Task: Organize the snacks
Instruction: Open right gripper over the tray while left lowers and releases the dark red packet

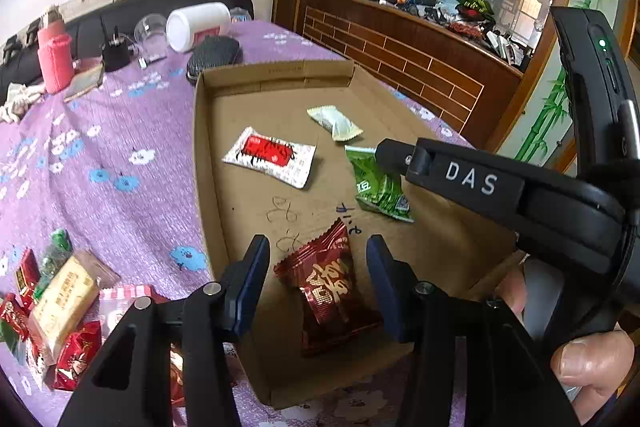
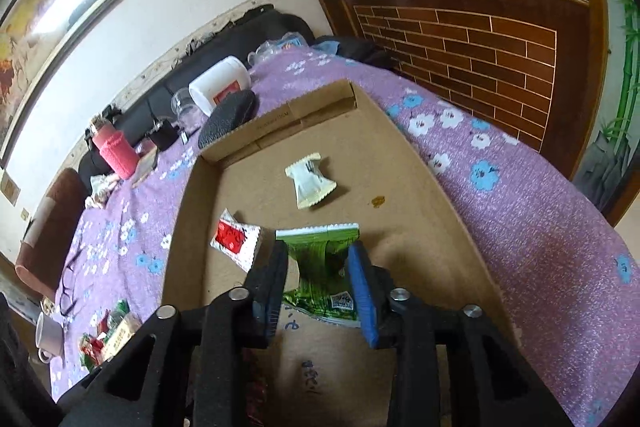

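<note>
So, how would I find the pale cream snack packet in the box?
Look at the cardboard tray on the purple flowered cloth. Four packets lie inside; the cream packet is the one nearest the tray's far wall. It alone is pale, beyond the green packet and the white-and-red one.

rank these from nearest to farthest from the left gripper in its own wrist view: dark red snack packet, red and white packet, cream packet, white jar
1. dark red snack packet, lying between the open fingers of the left gripper
2. red and white packet, mid-tray, left side
3. cream packet, farther up the tray, right of centre
4. white jar, beyond the cardboard tray, on its side
</note>
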### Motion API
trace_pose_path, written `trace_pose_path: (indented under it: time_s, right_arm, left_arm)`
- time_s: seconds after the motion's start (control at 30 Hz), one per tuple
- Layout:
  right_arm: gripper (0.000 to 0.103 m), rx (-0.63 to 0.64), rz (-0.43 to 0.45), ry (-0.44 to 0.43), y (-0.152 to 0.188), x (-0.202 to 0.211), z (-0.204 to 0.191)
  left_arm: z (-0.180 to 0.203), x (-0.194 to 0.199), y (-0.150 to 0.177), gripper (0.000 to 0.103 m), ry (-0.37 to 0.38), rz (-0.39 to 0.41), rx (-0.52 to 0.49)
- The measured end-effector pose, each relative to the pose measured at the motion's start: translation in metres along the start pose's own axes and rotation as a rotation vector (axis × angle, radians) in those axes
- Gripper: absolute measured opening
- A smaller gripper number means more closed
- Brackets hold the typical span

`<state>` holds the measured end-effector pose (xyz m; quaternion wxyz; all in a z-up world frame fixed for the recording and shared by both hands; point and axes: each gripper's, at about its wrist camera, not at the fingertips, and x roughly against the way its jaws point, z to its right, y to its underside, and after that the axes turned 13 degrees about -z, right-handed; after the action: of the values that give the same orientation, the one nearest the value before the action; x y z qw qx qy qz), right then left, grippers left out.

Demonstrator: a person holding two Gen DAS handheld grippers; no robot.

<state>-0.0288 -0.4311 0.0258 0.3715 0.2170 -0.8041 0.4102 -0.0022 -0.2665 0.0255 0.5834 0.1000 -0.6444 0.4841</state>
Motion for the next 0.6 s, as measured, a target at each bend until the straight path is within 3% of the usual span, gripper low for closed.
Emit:
trace_pose_path:
  time_s: [0.2,0.6]
  right_arm:
    - [0.047,-0.011,0.063,-0.016,0.0,0.013,0.001]
    - [0.047,-0.035,0.124,-0.013,-0.001,0.021,0.005]
  left_arm:
    - [0.008,0.012,0.002,0.058,-0.035,0.066,-0.029]
    - [0.0,0.031,-0.002,0.062,-0.066,0.094,0.033]
